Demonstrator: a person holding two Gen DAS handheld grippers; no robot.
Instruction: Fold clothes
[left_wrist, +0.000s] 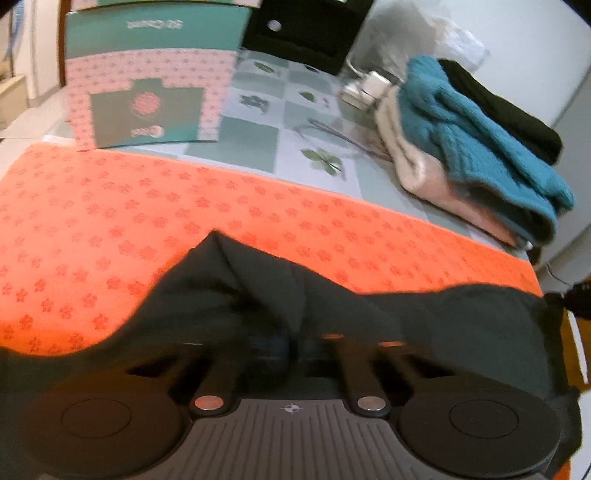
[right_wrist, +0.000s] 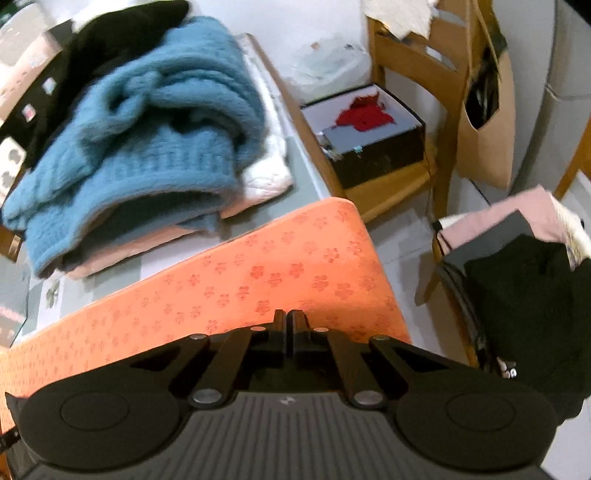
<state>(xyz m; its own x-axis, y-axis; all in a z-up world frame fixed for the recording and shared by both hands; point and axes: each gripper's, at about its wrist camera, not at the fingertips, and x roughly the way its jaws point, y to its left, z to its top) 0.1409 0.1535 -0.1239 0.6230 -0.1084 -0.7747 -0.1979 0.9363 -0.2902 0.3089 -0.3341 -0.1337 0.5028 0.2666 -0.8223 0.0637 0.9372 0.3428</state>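
Room: a pale wall (right_wrist: 325, 33) is running behind the table; a wooden chair (right_wrist: 413, 66) with a dark box (right_wrist: 373, 147) on its seat is standing just beside the table's end.
Table: a leaf-patterned cloth (left_wrist: 258, 125) is covering it, and an orange mat (left_wrist: 147, 206) with a flower print is lying across its near part.
Folded pile: a teal knit sweater (left_wrist: 472, 136) is resting on a pale pink garment (left_wrist: 424, 173), with a black one (left_wrist: 506, 110) behind, beyond the mat.
Pink and green box (left_wrist: 147, 85): standing at the mat's far edge.
Black garment (left_wrist: 258, 288): lying bunched on the near side of the mat.
Left gripper (left_wrist: 291, 339): jaws closed; its tips are sitting buried in the black garment's folds.
Right gripper (right_wrist: 287, 325): jaws are pressing together over the mat's end; whether they are pinching any cloth cannot be told.
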